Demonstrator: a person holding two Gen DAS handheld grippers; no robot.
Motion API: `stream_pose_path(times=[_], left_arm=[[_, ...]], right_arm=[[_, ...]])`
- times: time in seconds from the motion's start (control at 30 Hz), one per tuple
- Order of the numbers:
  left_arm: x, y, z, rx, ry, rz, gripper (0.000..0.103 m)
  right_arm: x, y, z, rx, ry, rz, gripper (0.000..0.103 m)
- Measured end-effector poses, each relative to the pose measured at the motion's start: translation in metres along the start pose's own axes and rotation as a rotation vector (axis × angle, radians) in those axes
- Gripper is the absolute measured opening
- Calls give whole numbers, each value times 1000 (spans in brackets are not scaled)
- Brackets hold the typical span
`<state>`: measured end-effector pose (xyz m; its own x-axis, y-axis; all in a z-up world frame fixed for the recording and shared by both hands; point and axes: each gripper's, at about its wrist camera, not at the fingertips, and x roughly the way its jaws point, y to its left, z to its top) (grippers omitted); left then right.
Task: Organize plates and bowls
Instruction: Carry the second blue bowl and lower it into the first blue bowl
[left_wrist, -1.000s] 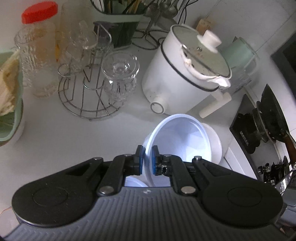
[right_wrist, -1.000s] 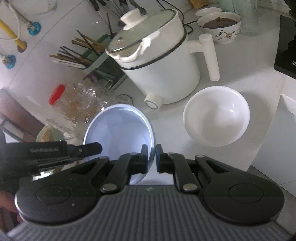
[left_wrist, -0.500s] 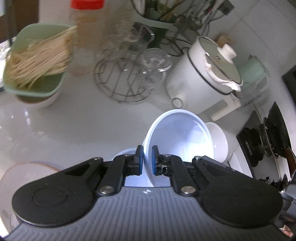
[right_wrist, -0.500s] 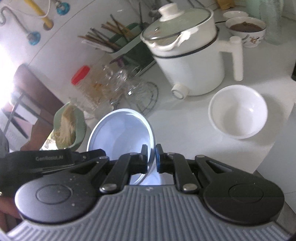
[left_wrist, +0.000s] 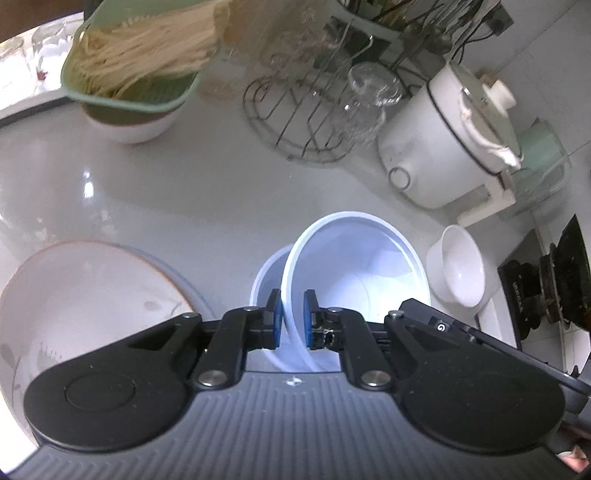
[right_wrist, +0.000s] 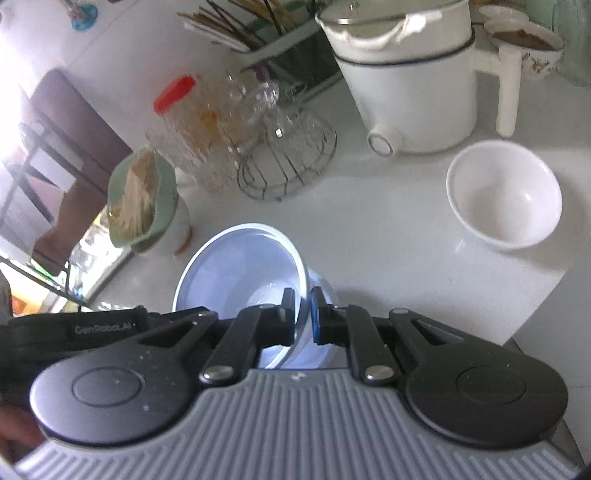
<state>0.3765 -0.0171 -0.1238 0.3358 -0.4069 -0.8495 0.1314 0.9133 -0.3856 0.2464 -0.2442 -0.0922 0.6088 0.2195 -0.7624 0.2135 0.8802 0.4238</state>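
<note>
A pale blue bowl (left_wrist: 354, 273) hangs tilted above the white counter, held from two sides. My left gripper (left_wrist: 291, 314) is shut on its near rim, one blue pad inside the wall and one outside. On the opposite rim of the same bowl (right_wrist: 240, 273), my right gripper (right_wrist: 303, 314) is shut as well. A large white plate (left_wrist: 92, 302) with a brownish edge and a leaf pattern lies at the lower left of the left wrist view. A small white bowl (right_wrist: 506, 195) stands empty on the counter to the right.
A white electric pot (right_wrist: 413, 85) with a lid stands at the back. A wire rack with glasses (left_wrist: 314, 110) is beside it, then a red-lidded jar (right_wrist: 177, 110) and a green strainer of noodles (left_wrist: 140, 59). A black stove (left_wrist: 554, 280) is at the far right.
Both grippers have carried the blue bowl leftward along the counter. The pot and the small white bowl slid to the right in view, and the large plate came into the left wrist view.
</note>
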Motion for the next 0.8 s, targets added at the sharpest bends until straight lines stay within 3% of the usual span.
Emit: stream_pose_path(times=[0.23,0.47,0.6,0.7,0.8], left_arm=[[13,-4,-6,26,52,45,12],[16,-7,-3,53,64,61,12],[10,-5,-1,37,43,69,46],[-1,-7,0,42,17,58,46],[-14,-9,-1,43,-19,42,46]], right_arm=[[12,-2,-10,4,49,-20,12],[15,-2,-9,14,42,-29,13],[10,0,-7,0,14,-32,14],[3,2,-6,-2,-11,-32,14],[-7,5,-5,-27,-46,-43,33]])
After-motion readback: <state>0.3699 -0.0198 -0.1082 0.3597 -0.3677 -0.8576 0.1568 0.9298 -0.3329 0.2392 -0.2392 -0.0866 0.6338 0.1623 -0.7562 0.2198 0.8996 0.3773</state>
